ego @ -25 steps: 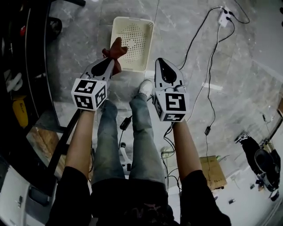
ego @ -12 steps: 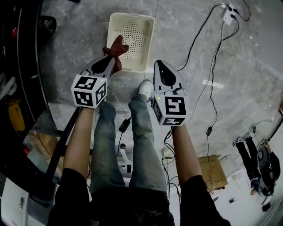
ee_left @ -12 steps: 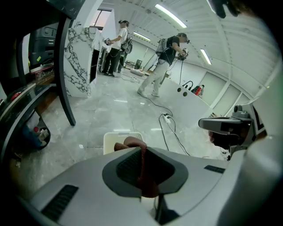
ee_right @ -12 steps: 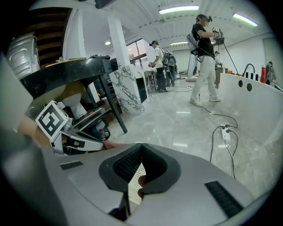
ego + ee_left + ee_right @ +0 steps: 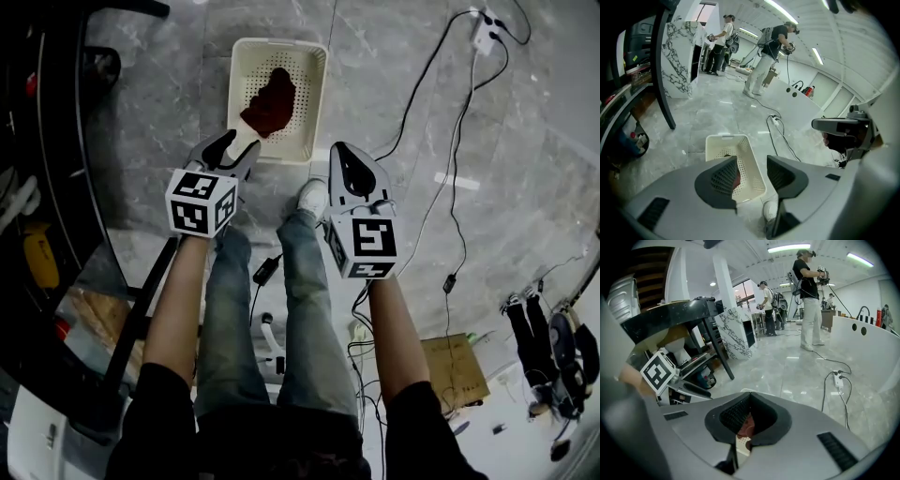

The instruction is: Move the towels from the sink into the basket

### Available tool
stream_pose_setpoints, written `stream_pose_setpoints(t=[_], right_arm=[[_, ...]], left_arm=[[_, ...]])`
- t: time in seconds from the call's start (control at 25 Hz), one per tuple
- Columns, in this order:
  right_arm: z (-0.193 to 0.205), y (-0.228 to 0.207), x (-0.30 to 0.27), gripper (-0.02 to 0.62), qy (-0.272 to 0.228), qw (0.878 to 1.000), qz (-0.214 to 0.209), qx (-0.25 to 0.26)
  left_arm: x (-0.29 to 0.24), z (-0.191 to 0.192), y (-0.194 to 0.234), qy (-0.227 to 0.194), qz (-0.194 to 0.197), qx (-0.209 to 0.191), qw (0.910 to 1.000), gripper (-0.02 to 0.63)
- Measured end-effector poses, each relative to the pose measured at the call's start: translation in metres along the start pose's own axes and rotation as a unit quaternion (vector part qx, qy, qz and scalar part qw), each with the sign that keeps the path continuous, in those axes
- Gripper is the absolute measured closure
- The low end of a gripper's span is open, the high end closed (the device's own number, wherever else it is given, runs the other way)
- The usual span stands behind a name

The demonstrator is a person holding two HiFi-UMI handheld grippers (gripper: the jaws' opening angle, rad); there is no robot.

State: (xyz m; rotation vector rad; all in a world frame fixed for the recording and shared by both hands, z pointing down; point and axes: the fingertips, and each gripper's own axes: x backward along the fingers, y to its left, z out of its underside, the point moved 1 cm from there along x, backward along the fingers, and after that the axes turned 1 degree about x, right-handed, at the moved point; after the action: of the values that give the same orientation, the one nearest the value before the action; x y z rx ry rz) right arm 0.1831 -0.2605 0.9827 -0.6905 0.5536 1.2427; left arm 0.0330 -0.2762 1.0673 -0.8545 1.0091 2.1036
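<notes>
Left gripper (image 5: 234, 146): jaws have just been opening and now stand well apart with nothing between them; it hangs over the near rim of the basket, pointing down at it.
Right gripper (image 5: 343, 152): jaws together and holding nothing, parked just beside the basket's near right corner. Its own view only catches a bit of red through the gap.
Towel (image 5: 270, 101): dark red, lying crumpled on the perforated bottom of the basket, clear of both grippers.
Basket (image 5: 316, 89): cream plastic, sitting on the grey marble floor (image 5: 394, 216) in front of the person's shoe (image 5: 310, 195).
Sink: not in any view, so no telling how many towels are left in it.
Step in hand: looks like the release, basically done.
Doing it well: the person should keep the left jaws wide and lift straight up so no fold of the towel snags a pad, then check that nothing drapes over the rim before heading back to the sink. The cables (image 5: 441, 187) on the floor are a trip hazard when turning away.
Versus a second ago: back then the left gripper had the towel pinched and dangling above the basket's near left edge, and the basket was empty. Now the towel is inside and both grippers sit a bit lower in the head view.
</notes>
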Motion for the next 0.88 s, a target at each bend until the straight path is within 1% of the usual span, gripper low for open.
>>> stream_pose_setpoints(t=[0.44,0.64,0.76,0.88], right_arm=[[-0.011,0.006,0.008,0.58,-0.005,1.0,-0.002,0.005],[-0.027,0.014,0.019,0.58,-0.014,1.0,-0.003,0.008],[-0.038,0.021,0.025,0.58,-0.022,1.0,-0.005,0.011],[-0.05,0.029,0.036,0.58,-0.029,1.0,-0.005,0.008]], left_arm=[[0.016,-0.007,-0.004,-0.013,-0.008,0.0,0.9999,0.397],[0.033,-0.018,-0.007,-0.029,-0.016,0.014,0.9993,0.443],[0.044,-0.027,-0.012,-0.037,-0.017,0.01,0.9991,0.469],[0.06,-0.036,-0.019,-0.049,-0.021,0.002,0.9986,0.509]])
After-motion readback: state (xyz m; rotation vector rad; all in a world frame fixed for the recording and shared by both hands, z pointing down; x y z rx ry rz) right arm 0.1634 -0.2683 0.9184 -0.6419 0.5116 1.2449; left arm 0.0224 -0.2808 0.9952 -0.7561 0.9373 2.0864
